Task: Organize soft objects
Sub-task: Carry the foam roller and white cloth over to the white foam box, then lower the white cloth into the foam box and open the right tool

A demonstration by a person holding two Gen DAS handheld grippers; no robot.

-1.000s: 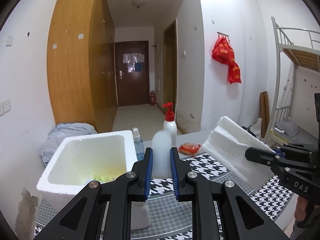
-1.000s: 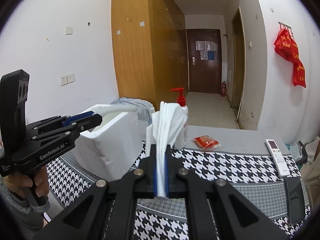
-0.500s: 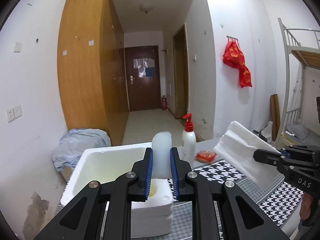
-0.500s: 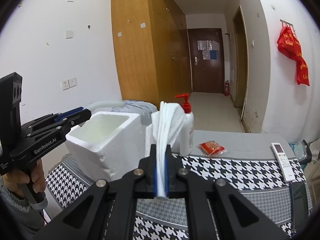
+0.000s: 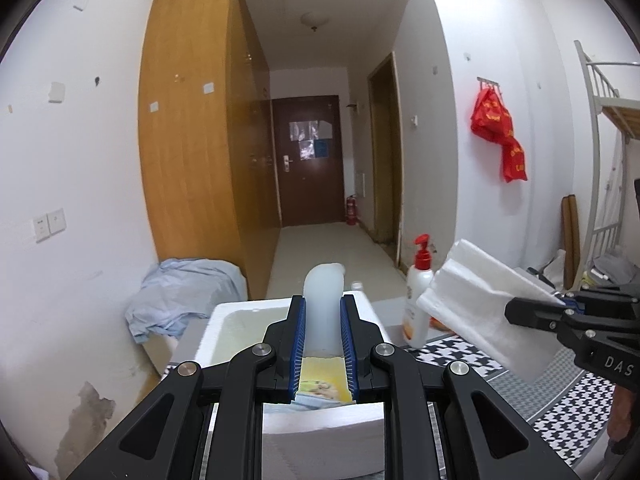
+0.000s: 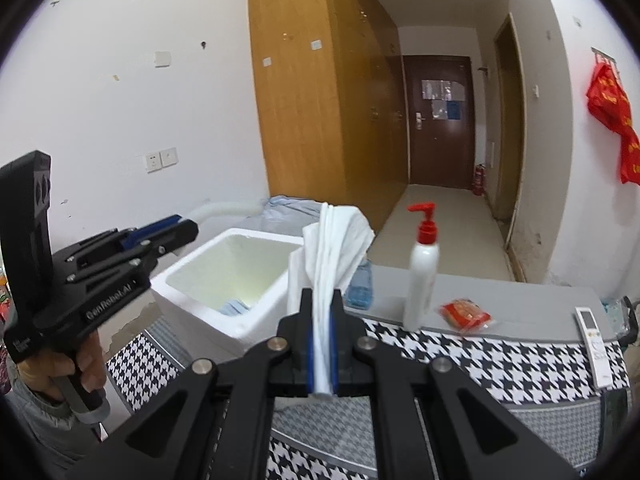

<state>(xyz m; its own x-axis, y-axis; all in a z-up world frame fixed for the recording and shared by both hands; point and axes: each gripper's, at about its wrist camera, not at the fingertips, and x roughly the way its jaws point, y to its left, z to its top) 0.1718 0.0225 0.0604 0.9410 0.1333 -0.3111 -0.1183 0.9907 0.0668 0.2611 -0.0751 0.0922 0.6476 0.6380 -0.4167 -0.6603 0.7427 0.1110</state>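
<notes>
Both my grippers have risen over the foam box (image 5: 374, 314): left gripper (image 5: 323, 346) pinches the soft white tube (image 5: 323, 300), right gripper (image 6: 321, 350) clamps the folded cloth (image 6: 332, 240). Release only once well inside its rim.

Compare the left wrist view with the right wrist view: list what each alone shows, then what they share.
Left wrist only: the bunk bed frame, and yellow packets at the bottom of the foam box.
Right wrist only: the remote control, the person's hand on the left claw and all of the red snack packet.
Both: the foam box, the pump bottle, the white cloth pinched in the right claw, and the red bags.
</notes>
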